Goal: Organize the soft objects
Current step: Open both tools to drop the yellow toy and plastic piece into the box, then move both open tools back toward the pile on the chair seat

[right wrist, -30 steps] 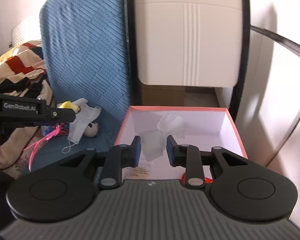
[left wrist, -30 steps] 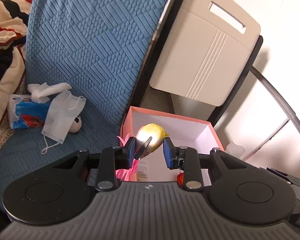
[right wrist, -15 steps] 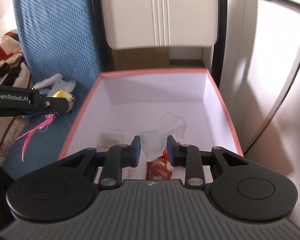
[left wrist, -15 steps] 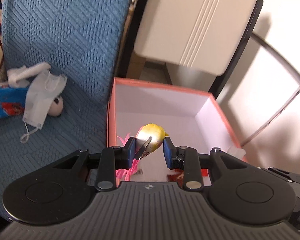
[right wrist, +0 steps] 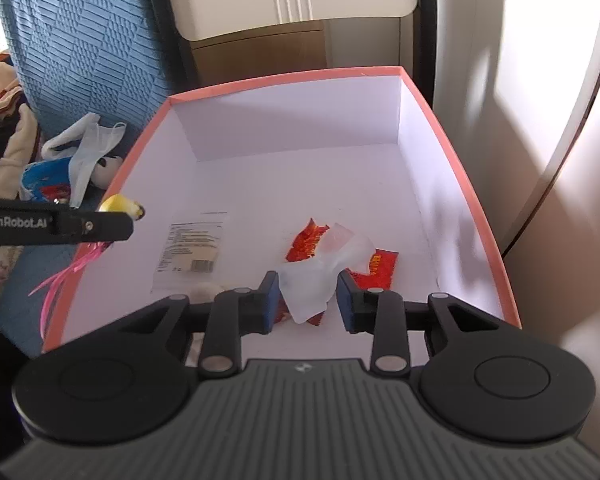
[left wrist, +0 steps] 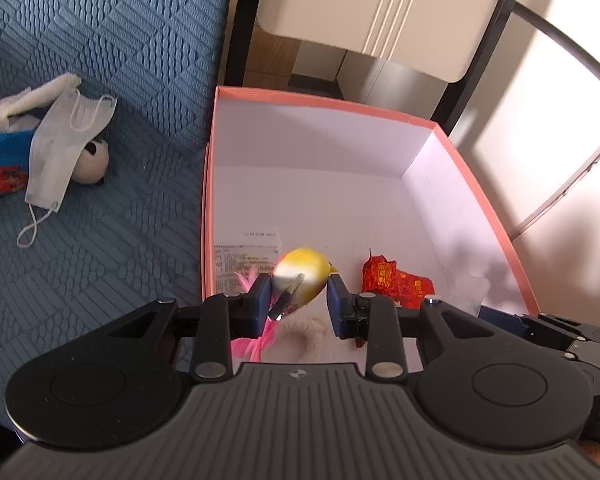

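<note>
the left tongs [left wrist: 299,298] grip a yellow toy bird [left wrist: 302,270] with pink tail feathers, poised over the near-left corner of the pink-rimmed box [right wrist: 476,208], apparently for dropping. the right tongs [right wrist: 307,298] pinch a crumpled white plastic bag [right wrist: 320,272] above red wrappers [right wrist: 306,240] on the box floor. a face mask [left wrist: 60,148] and plush panda [left wrist: 94,158] wait on the blue sofa [left wrist: 100,240].

Blue quilted seat [left wrist: 112,240], face mask [left wrist: 56,148], pink-rimmed box [left wrist: 476,196] beside it
</note>
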Motion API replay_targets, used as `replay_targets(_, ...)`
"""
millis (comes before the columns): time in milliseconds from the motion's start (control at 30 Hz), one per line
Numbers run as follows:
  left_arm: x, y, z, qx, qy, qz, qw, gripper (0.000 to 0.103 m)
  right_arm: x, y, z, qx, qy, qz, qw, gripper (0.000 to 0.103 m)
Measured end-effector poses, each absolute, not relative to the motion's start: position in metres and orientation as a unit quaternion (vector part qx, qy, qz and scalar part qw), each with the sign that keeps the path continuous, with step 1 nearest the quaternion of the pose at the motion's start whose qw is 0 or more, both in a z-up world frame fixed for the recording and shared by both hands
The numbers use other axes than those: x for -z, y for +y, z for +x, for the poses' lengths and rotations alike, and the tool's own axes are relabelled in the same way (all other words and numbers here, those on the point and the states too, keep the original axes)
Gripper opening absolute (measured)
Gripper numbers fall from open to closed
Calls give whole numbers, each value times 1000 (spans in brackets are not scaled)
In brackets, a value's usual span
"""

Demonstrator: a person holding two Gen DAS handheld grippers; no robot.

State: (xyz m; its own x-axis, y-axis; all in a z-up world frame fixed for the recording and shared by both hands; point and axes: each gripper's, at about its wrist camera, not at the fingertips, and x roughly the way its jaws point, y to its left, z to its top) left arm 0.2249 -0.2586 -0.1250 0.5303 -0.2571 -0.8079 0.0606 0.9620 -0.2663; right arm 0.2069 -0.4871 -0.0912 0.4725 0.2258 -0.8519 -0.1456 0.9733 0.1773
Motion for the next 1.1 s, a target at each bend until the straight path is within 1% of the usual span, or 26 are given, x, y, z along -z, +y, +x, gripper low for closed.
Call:
replay_targets(33, 127, -258, 226, 91, 481, -107, 865, 46, 93, -488, 208, -106, 502, 40, 858, 46)
replay_targets(67, 129, -258, 227, 91, 485, -109, 863, 53, 95, -489, 209, -103, 503, 39, 857, 46)
replay_targets(100, 130, -258, 228, 91, 486, -110, 862, 64, 96, -490, 209, -99, 504, 39, 857, 47)
replay_targets(133, 130, -258, 228, 93, 484, -109, 863, 68, 97, -491, 210, -93, 504, 39, 858, 47)
replay_targets(433, 112, -248, 225, 89, 460, -103, 877, 68, 87, -496, 211, -83, 489, 56, 866, 48)
replay_targets(767, 67, -217, 214, 80, 405, -100, 905, 68, 42, -484, 208, -91, 448, 60, 887, 48)
replay_targets(1100, 28, -168, 193, 60, 357, -113, 926, 68, 0, -455, 195, -105, 410, 58, 904, 48)
